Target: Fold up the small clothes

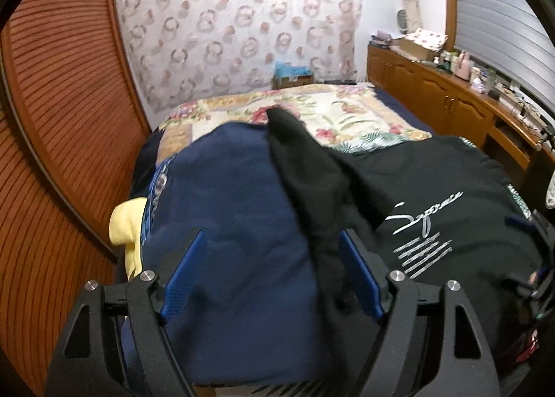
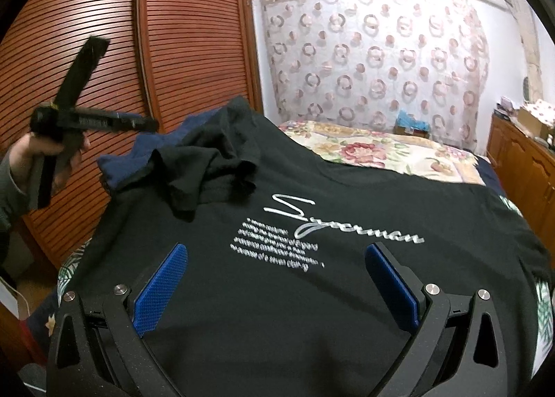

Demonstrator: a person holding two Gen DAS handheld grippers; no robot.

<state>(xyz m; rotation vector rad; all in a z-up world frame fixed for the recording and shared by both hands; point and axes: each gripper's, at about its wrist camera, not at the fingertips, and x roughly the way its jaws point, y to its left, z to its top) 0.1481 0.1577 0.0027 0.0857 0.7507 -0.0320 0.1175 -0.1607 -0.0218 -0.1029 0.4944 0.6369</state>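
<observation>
A black T-shirt (image 2: 312, 209) with silver script print lies spread on the bed; it also shows in the left wrist view (image 1: 433, 196). Its left sleeve (image 2: 204, 168) is bunched and folded inward. A navy garment (image 1: 222, 223) lies to its left. My left gripper (image 1: 274, 265) is open above the navy garment, the black sleeve (image 1: 312, 175) draped against its right finger. From the right wrist view the left gripper (image 2: 86, 119) is raised in a hand beside the wardrobe. My right gripper (image 2: 277, 279) is open, just above the shirt's lower front.
A floral bedspread (image 2: 381, 150) covers the bed beyond the clothes. A yellow garment (image 1: 128, 223) lies at the navy one's left edge. A slatted wooden wardrobe (image 2: 156, 50) stands left. A wooden cabinet (image 1: 451, 95) with clutter runs along the right. A patterned curtain (image 1: 242, 22) hangs behind.
</observation>
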